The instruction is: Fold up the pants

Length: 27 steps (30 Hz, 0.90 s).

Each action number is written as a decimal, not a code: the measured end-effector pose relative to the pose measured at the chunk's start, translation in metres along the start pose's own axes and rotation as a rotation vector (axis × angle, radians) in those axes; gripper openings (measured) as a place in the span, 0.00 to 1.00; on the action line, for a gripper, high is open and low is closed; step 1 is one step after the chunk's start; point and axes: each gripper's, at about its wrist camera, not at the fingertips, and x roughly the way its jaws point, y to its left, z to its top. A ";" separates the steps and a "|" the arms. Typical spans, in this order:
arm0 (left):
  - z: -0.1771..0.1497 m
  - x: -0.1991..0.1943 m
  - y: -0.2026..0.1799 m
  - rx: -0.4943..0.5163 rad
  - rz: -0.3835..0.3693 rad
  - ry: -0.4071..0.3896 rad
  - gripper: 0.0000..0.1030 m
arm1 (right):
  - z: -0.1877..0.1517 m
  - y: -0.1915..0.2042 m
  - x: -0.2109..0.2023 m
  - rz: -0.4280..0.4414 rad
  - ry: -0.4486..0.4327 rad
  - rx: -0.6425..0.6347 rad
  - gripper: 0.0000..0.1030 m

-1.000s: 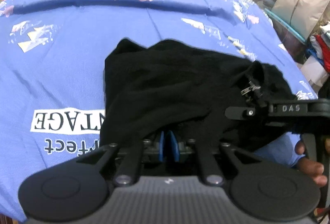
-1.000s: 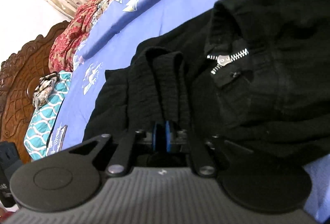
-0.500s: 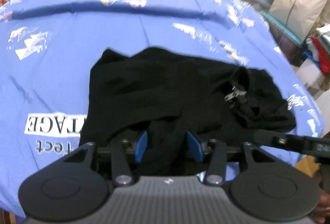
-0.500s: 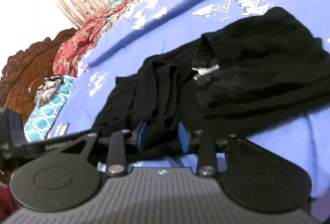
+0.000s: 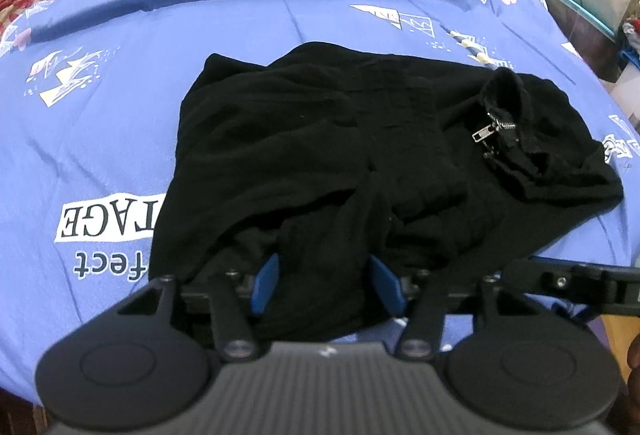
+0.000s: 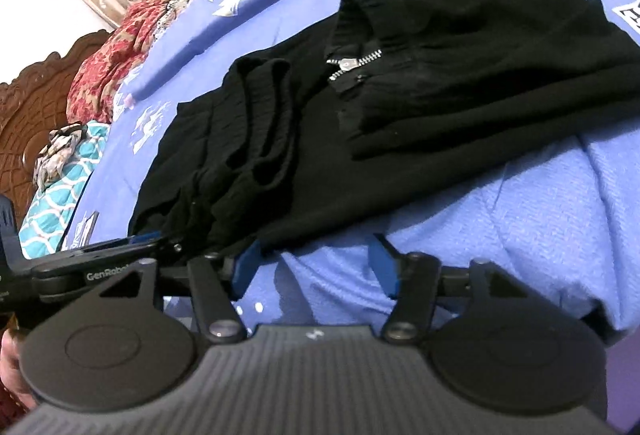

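Pants (image 5: 360, 155) are lying in a loose black bundle on the blue bedsheet (image 5: 100, 155), just ahead of both tools. Nearest the left hand-held gripper (image 5: 326, 281), a fold of the dark cloth is sitting between the blue pads (image 5: 266, 281), but the jaws are opening and the pads are not pressing on it, so I judge this hold is being let go. The right hand-held gripper (image 6: 316, 267) is also opening, standing fairly wide; only bedsheet is showing between its pads (image 6: 384, 267), and the hem of the pants (image 6: 360, 115) is lying just beyond its left finger.

Judging from how the cloth is lying, one fold is already done: the legs seem to be doubled over the upper part, with the ribbed cuffs (image 6: 260, 123) resting near the zipper (image 6: 356, 63). The result is looking lumpy and uneven, so smoothing and probably another fold are remaining.

Further off, the waistband by the zipper (image 5: 492, 131) is sticking up rather than lying flat. Black on black is making the layers hard to separate, so I cannot tell how many there are or whether the edges are lining up. The near edge of the bundle is being hidden behind the left tool's body. Beyond the sheet, a red patterned blanket (image 6: 116, 43) and a carved headboard (image 6: 24, 115) are showing.
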 end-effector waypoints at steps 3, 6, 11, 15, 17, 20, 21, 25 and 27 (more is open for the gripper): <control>0.000 0.000 0.000 0.002 0.002 0.002 0.51 | 0.002 -0.003 0.001 0.022 -0.003 0.022 0.67; 0.000 0.000 0.001 -0.003 0.000 0.004 0.52 | 0.001 -0.006 -0.002 0.045 -0.007 0.044 0.69; 0.001 0.002 0.000 -0.001 -0.001 0.005 0.54 | 0.001 -0.007 -0.003 0.052 -0.008 0.041 0.70; 0.001 0.002 0.001 -0.003 -0.006 0.004 0.54 | 0.000 -0.008 -0.004 0.055 -0.009 0.045 0.71; 0.001 0.002 0.001 -0.003 -0.006 0.004 0.55 | 0.000 -0.007 -0.004 0.054 -0.009 0.045 0.71; 0.001 0.002 0.002 -0.002 -0.010 0.004 0.56 | 0.000 -0.008 -0.004 0.053 -0.009 0.043 0.71; 0.001 0.002 0.002 -0.002 -0.011 0.004 0.56 | 0.000 -0.008 -0.005 0.053 -0.009 0.043 0.72; 0.001 0.002 0.002 0.001 -0.012 0.006 0.57 | 0.000 -0.008 -0.006 0.054 -0.006 0.041 0.72; 0.001 0.002 0.002 0.002 -0.012 0.006 0.59 | 0.001 -0.008 -0.007 0.059 0.004 0.031 0.72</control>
